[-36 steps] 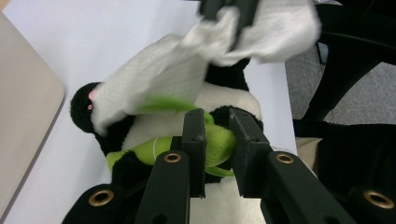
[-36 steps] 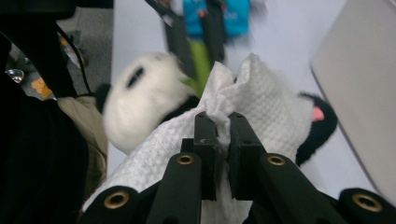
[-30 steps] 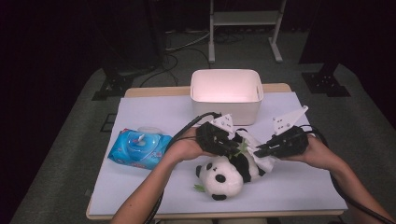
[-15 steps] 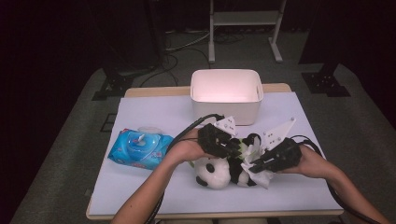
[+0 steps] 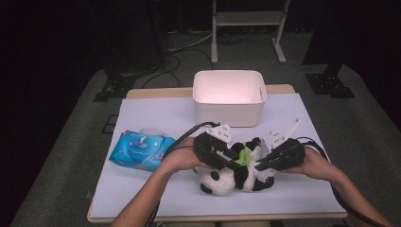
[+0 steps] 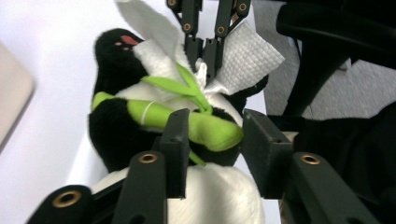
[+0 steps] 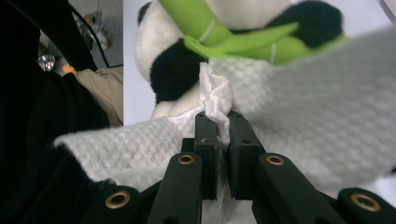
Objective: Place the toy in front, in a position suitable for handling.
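Near the front edge of the tabletop (image 5: 142, 198), toward its right half, the panda toy (image 5: 227, 177) now lies flat; a second ago it sat further up under both tools. Left gripper (image 6: 212, 140): jaws have just been opening and stand spread either side of the green bamboo stalk (image 6: 205, 128), pads apparently off it, so the toy looks released. Right gripper (image 7: 219, 123) has sunk with the toy, jaws pressed together on a bunched white wipe (image 7: 299, 98) against the panda's belly. Judgement: wiping is in hand. Further back, blue wipes pack (image 5: 142, 150) toward the left edge; white bin (image 5: 229, 111) at the rear edge.
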The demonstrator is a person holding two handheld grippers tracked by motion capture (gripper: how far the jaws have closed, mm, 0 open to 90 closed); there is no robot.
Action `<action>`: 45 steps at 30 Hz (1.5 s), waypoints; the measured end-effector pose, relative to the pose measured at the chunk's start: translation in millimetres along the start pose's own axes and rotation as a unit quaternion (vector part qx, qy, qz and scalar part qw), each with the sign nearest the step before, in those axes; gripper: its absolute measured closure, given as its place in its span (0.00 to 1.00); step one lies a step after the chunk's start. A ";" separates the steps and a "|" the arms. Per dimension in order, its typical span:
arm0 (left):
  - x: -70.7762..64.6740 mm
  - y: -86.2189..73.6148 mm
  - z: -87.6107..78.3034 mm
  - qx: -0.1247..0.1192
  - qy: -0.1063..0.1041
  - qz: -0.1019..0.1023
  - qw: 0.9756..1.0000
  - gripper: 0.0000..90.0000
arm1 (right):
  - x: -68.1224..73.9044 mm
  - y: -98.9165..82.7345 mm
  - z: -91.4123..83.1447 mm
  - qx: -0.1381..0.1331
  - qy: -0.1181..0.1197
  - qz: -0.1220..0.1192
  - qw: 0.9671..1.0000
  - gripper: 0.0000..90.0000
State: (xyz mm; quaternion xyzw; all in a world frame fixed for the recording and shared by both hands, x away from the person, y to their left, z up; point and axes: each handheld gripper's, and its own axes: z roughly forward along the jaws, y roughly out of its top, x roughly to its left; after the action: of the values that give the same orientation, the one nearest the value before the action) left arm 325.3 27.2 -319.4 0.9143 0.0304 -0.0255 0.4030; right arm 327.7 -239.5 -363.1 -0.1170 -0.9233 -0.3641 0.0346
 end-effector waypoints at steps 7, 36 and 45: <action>1.3 -7.8 -10.3 -0.013 0.015 -0.011 1.000 0.62 | -6.7 -23.8 -8.5 0.008 -0.020 0.028 0.999 0.92; 7.8 -60.8 -34.6 -0.055 0.065 -0.073 0.994 0.48 | 3.6 -157.2 -51.2 -0.007 -0.119 0.170 0.978 0.80; 7.4 -76.1 -39.1 -0.059 0.073 -0.087 0.992 0.43 | 5.9 -149.6 -62.6 -0.028 -0.121 0.166 0.978 0.71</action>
State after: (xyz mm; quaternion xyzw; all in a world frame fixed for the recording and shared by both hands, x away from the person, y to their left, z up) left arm 327.7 107.6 -349.5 0.8821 0.1407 0.0082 0.4496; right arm 284.5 -386.7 -415.8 -0.3130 -0.8779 -0.3618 -0.0203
